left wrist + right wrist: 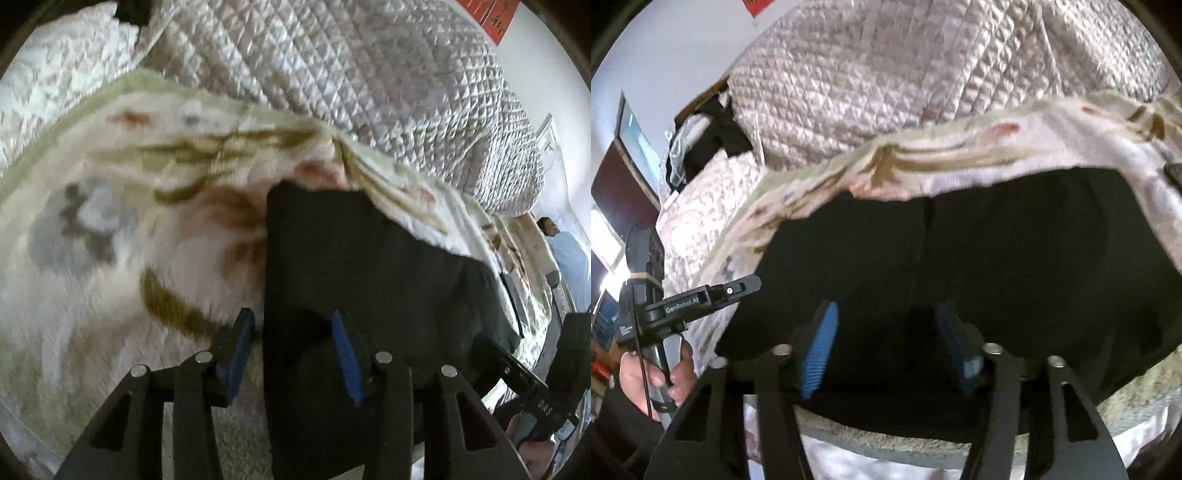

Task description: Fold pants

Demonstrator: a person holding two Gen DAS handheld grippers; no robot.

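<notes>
Clearly, on our far left a floral blanket (110, 221) spreads out past the left gripper's (291, 343) left finger, and beyond it lies a quilted bedspread (369, 74). Our left gripper stands released, its blue pads (240, 347) apart, with the near left edge of the dark pants (369, 258) running between the fingers and the cloth reaching on ahead of the right fingertip. Further right, in the right wrist view, the pants (997, 240) fill the space ahead of and beneath both fingers of our right gripper (886, 339), which is also released and grasps nothing; a centre seam runs away from between the tips. We judge the fabric soft, light and limp, likely to sag and crease rather than hold a line, and not fragile. We would pinch it at the near edge, one gripper toward each corner, keeping the blanket's pile out of the bite.
</notes>
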